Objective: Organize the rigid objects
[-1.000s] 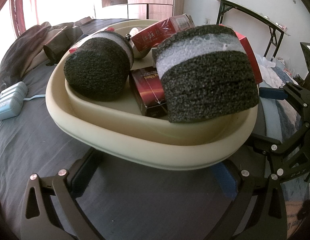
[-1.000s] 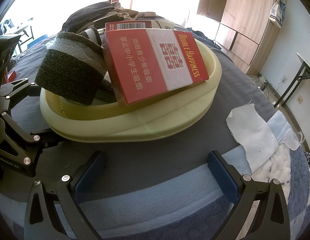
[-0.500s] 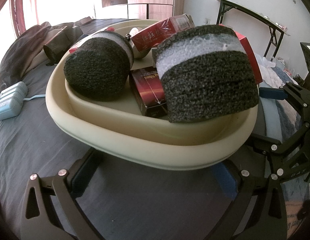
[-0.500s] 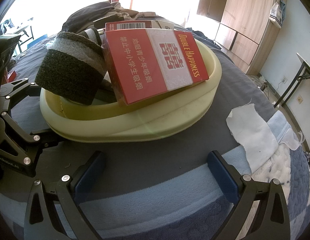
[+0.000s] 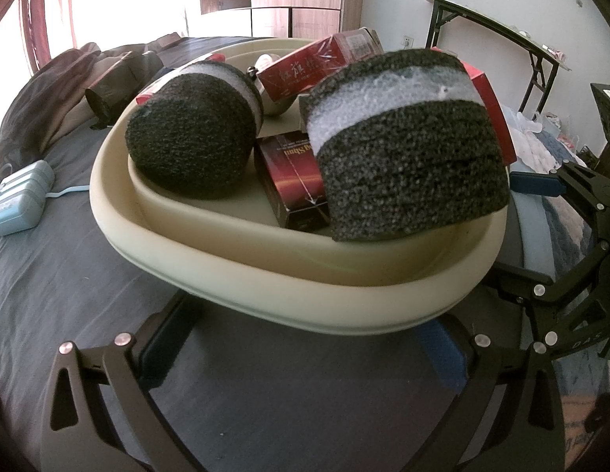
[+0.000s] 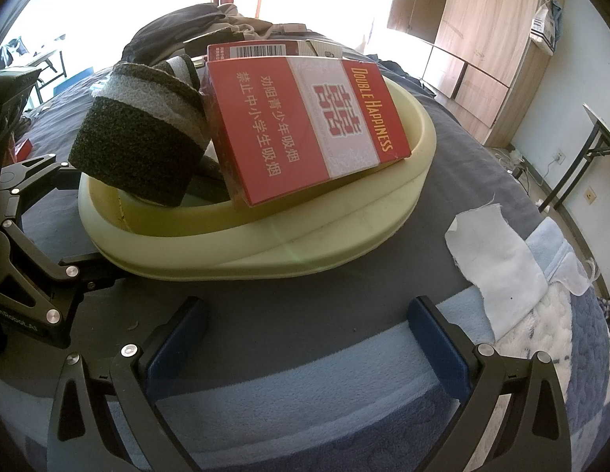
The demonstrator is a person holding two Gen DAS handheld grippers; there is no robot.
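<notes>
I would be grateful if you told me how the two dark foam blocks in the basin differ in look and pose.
The near foam block looks bigger in the left wrist view, being closer; the far foam block looks smaller. The near one shows a broad white band and flat cut faces; the far one looks rounded, its white layer just an edge. The near one leans on the cream basin rim; the far one sits deeper inside. Both are coarse black foam with a white layer.

Black tool (image 6: pixel 305 338), blue finger pads (image 6: pixel 175 338)
</notes>
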